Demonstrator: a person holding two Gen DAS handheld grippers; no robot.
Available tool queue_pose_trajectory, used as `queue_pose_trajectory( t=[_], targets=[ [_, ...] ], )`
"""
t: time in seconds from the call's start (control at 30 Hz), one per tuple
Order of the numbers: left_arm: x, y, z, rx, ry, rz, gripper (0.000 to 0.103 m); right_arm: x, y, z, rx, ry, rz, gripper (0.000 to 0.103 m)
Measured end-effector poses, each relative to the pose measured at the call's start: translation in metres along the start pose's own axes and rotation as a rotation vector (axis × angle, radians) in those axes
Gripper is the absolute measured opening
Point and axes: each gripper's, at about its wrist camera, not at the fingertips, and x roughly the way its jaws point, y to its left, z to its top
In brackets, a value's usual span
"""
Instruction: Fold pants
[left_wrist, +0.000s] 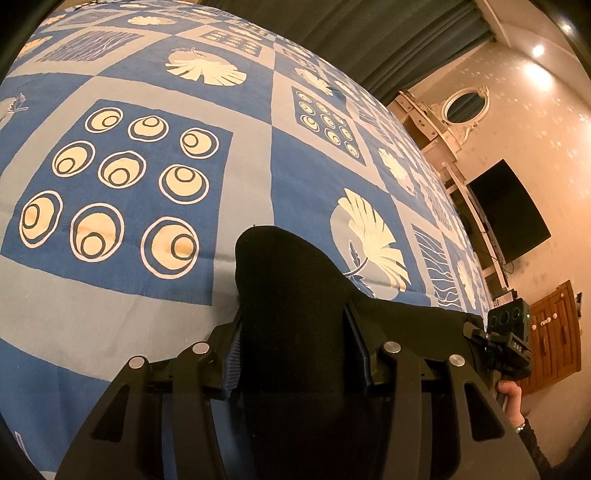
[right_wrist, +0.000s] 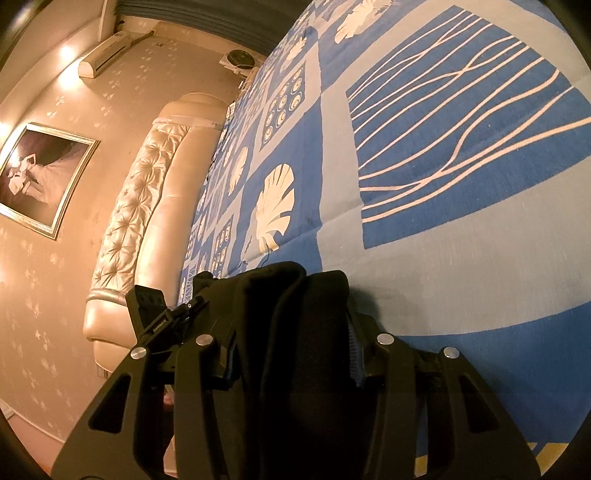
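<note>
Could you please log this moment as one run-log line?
left gripper: shut on pants | right gripper: shut on pants | bedspread below

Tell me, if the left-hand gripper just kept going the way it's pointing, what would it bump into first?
Probably the bedspread. The left gripper, its jaws shut on black pants, tilts down toward the patterned cover, with nothing else showing ahead, though depth is hard to judge.

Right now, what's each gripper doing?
Left gripper: closed on the black pants.
Right gripper: closed on the black pants.
</note>
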Motion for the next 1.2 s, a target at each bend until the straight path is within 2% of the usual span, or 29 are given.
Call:
queue_pose_trajectory(
  t=[0.7,0.8,0.87,0.93,1.03,1.2],
  targets=[
    [0.005,0.005,0.002,-0.013,-0.006,-0.028,0.051,-0.003,-0.007,0.002,0.016,-0.015,0.011,0.043],
    [0.002,0.011,0.0,-0.036,0.0,-0.084,0.055,-0.004,-0.008,0.001,0.023,-0.015,0.025,0.047],
    [-0.002,0.016,-0.003,-0.066,0.004,-0.124,0.058,-0.006,-0.006,0.0,0.023,-0.012,0.029,0.052],
    [-0.008,0.017,-0.007,-0.073,0.002,-0.131,0.059,-0.011,-0.002,-0.001,0.017,-0.015,0.022,0.061],
    [-0.026,0.02,-0.024,-0.071,-0.002,-0.138,0.063,-0.029,-0.005,-0.008,0.04,-0.051,0.047,0.069],
    [-0.06,0.031,-0.069,-0.147,-0.004,-0.196,0.071,-0.058,-0.019,-0.035,0.102,-0.063,0.083,0.071]
  ],
)
